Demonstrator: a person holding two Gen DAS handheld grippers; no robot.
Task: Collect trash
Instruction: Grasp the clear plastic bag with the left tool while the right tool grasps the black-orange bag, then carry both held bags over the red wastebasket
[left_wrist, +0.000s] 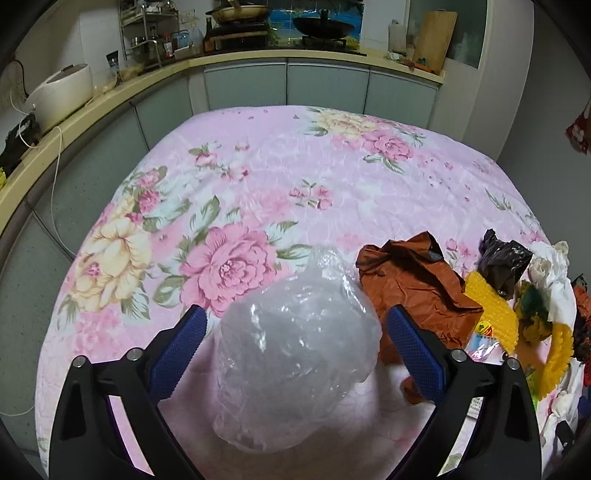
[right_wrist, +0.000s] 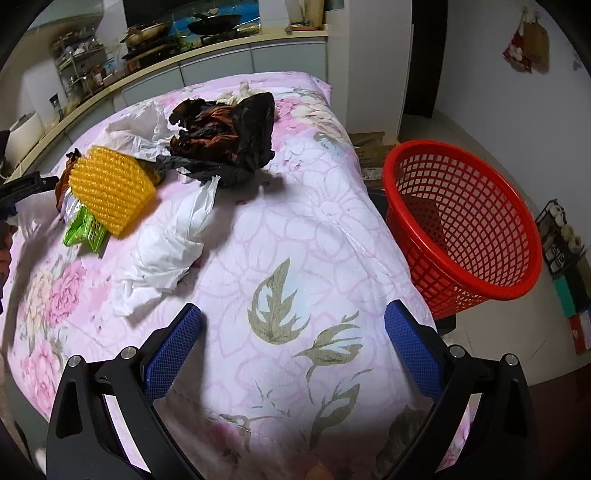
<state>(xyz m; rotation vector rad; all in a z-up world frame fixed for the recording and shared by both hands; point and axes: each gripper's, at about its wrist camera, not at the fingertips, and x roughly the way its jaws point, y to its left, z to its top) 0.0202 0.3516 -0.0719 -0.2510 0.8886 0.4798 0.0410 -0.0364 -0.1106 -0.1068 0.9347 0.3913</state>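
Kitchen counters ring a table under a pink floral cloth (left_wrist: 258, 155). The left gripper (left_wrist: 295, 332) has its blue fingers wide, and a clear crumpled plastic bag (left_wrist: 295, 354) sits between them, neither pad pressing it as far as I can tell; its long axis runs from 6 toward 12 o'clock. The right gripper (right_wrist: 293, 332) is also wide and empty over bare cloth, with a white tissue wad (right_wrist: 162, 254) at 10 o'clock. A red basket (right_wrist: 517, 288) stands at 2 o'clock, nearer the right hand.
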